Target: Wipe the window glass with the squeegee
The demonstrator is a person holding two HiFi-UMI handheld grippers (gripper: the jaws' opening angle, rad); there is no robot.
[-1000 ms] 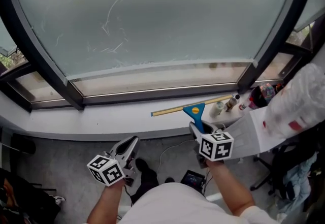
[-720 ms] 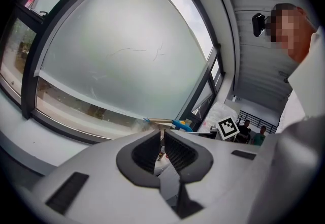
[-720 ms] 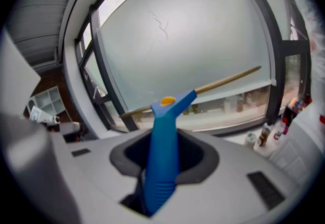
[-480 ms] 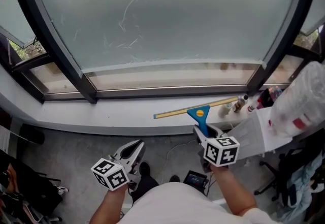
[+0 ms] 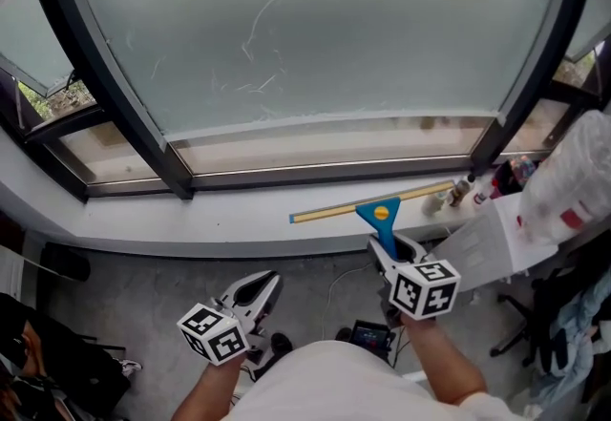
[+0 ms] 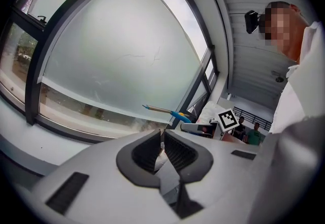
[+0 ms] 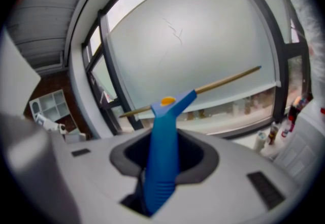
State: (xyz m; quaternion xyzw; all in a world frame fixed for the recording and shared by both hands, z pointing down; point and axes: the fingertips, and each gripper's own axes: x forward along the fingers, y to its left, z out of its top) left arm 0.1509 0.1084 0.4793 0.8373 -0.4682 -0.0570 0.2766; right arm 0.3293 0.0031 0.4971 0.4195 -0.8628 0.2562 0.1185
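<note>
— The right hand-held gripper (image 5: 387, 252)?
— Clamped on the squeegee (image 5: 377, 211) by its blue handle. The blade runs crosswise past the jaws, over the white sill (image 5: 191, 223) and below the glass (image 5: 315, 28).
— And the left hand-held gripper (image 5: 260, 290)?
— Jaws all but together, nothing between them. It is low, beside the right one, facing the window.

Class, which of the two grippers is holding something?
The right gripper: its jaws clamp the blue squeegee by its handle. The left gripper has its jaws nearly together, empty.
</note>
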